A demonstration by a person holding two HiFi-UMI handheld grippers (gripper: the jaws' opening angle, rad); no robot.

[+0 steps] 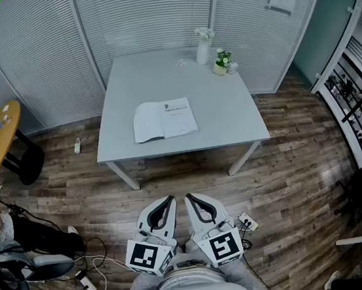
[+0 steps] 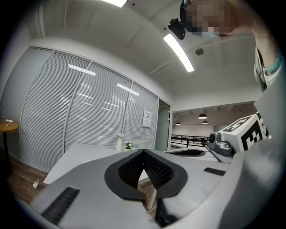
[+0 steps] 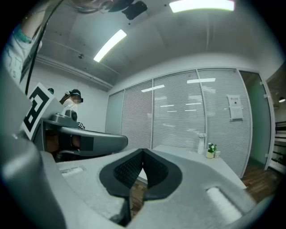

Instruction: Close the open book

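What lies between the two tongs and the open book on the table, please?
In the head view, only wooden floor, the table edge and a strip of bare tabletop separate the left tongs and right tongs from the open book.

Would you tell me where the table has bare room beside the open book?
The table is bare right of the open book, to its edge, and behind the book at the far left. The far right corner is crowded: a white vase and a potted plant.
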